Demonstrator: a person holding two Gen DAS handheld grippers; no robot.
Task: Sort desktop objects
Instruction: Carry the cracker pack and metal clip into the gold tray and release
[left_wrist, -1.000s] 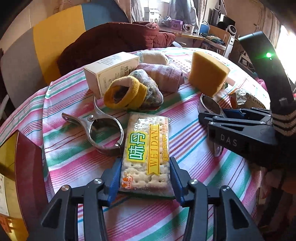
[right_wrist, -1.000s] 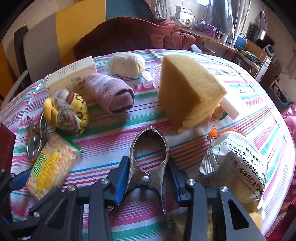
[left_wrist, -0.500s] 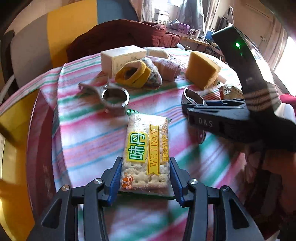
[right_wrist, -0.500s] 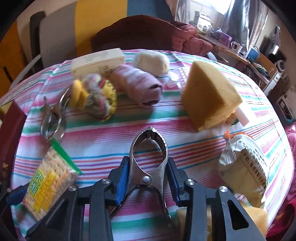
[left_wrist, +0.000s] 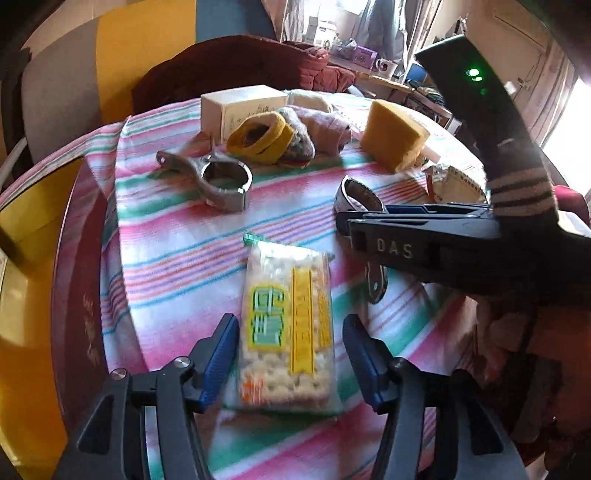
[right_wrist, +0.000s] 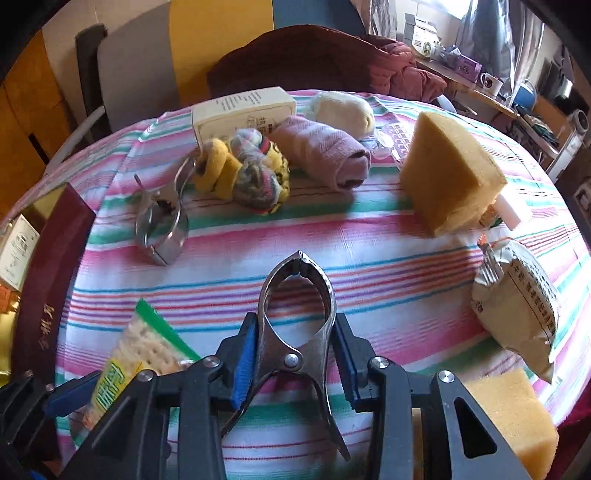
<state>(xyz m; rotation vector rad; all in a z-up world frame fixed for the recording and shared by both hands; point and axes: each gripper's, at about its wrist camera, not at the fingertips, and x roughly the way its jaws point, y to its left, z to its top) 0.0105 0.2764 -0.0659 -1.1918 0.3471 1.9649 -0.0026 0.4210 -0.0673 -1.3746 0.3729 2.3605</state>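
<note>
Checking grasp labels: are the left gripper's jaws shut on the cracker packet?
Open. The left gripper straddles the cracker packet, with a visible gap at each blue pad.

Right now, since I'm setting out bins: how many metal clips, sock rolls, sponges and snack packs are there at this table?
Metal clips: 2 (held clip in the right gripper, loose clip)
Sock rolls: 3 (yellow bundle, pink roll, cream roll)
Sponges: 2 (wedge sponge, near sponge)
Snack packs: 2 (cracker pack, silver bag)
Total: 9

Surface: round table (right_wrist: 369, 236) under striped cloth.
On it: box (right_wrist: 243, 110), sock rolls (right_wrist: 321, 155) (three), sponge (right_wrist: 450, 173), clamp (right_wrist: 162, 225), snack bag (right_wrist: 517, 306).
</note>
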